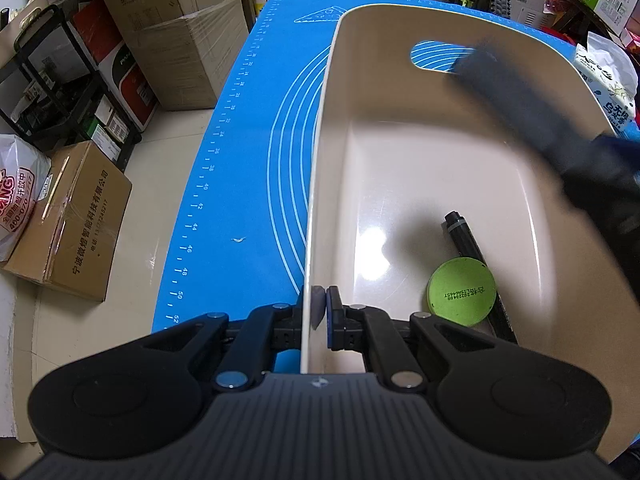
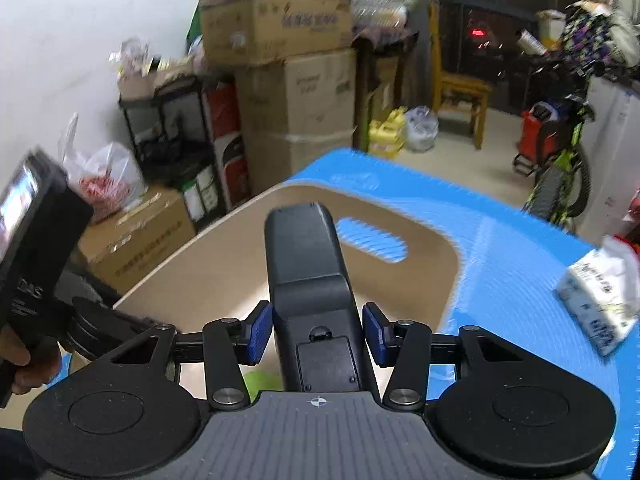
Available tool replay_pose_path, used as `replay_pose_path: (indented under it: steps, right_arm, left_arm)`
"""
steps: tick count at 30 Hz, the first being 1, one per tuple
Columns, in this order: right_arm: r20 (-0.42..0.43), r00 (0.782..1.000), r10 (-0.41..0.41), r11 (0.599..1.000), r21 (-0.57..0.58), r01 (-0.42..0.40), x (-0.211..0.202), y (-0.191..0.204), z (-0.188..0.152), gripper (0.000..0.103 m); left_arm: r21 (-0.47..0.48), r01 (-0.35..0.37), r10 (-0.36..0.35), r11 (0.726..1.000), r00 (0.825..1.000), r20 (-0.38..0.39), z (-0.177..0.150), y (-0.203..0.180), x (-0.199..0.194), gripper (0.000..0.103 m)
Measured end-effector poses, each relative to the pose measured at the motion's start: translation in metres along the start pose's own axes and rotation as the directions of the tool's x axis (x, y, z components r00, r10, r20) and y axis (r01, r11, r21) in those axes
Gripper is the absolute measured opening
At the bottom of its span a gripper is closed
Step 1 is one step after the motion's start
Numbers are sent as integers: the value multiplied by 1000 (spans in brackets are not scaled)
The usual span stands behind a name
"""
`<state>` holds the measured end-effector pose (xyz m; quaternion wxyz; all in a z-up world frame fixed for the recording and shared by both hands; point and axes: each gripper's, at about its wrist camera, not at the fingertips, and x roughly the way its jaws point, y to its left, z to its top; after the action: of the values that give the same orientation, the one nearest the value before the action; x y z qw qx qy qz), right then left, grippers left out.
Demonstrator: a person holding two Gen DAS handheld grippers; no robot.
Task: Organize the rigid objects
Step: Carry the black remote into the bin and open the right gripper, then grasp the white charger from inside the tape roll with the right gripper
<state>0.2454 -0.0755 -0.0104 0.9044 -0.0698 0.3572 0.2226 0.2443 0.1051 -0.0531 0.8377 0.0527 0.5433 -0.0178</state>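
Left hand-held gripper (image 1: pixel 320 304) clamped on bin (image 1: pixel 400 160) wall. Right hand-held gripper (image 2: pixel 318 334) grips remote (image 2: pixel 308 264) above bin; next: lower toward 12 o'clock, release.

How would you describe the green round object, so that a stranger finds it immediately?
Find the blue mat, then the beige bin standing on it. On the bin's floor lie two things: a black marker and, partly over it, the green disc. It alone is round, flat and green, with small printed text.
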Motion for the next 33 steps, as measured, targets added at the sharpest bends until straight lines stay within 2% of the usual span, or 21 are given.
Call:
replay_pose_path:
  steps: [5, 10, 11, 12, 13, 19, 25, 28, 30, 33]
  right_arm:
    - [-119, 993, 13, 1000, -13, -14, 36, 20, -7, 52]
    - [-191, 982, -3, 1000, -25, -1, 55, 27, -15, 48]
    - [-203, 979, 0, 1000, -22, -5, 58, 28, -17, 28]
    - [-219, 976, 13, 1000, -19, -17, 58, 26, -20, 18]
    - [-229, 974, 4, 1000, -15, -7, 60, 27, -20, 12]
    - [-205, 979, 14, 1000, -5, -15, 52, 24, -18, 18]
    - [-91, 996, 16, 997, 71, -10, 9, -7, -11, 20]
    - [-21, 999, -30, 994, 102, 32, -22, -31, -10, 21]
    - [14, 996, -83, 989, 123, 81, -39, -50, -9, 25]
    - [18, 987, -157, 974, 166, 152, -53, -78, -18, 31]
  left_arm:
    - [0, 0, 0, 1000, 1000, 0, 0, 0, 0, 8]
    - [0, 0, 0, 1000, 1000, 0, 0, 0, 0, 8]
    - [0, -1, 1, 1000, 1000, -1, 0, 0, 0, 8]
    - [0, 1, -1, 1000, 1000, -1, 0, 1, 0, 8]
    - [0, 3, -3, 1000, 1000, 0, 0, 1, 0, 8]
    - [3, -2, 2, 1000, 1000, -2, 1, 1, 0, 8]
    - [3, -1, 1, 1000, 1000, -1, 1, 0, 1, 9]
    - [3, -1, 1, 1000, 1000, -1, 1, 0, 1, 9]
    - [3, -2, 2, 1000, 1000, -1, 1, 0, 1, 9]
    - [3, -2, 2, 1000, 1000, -1, 1, 0, 1, 9]
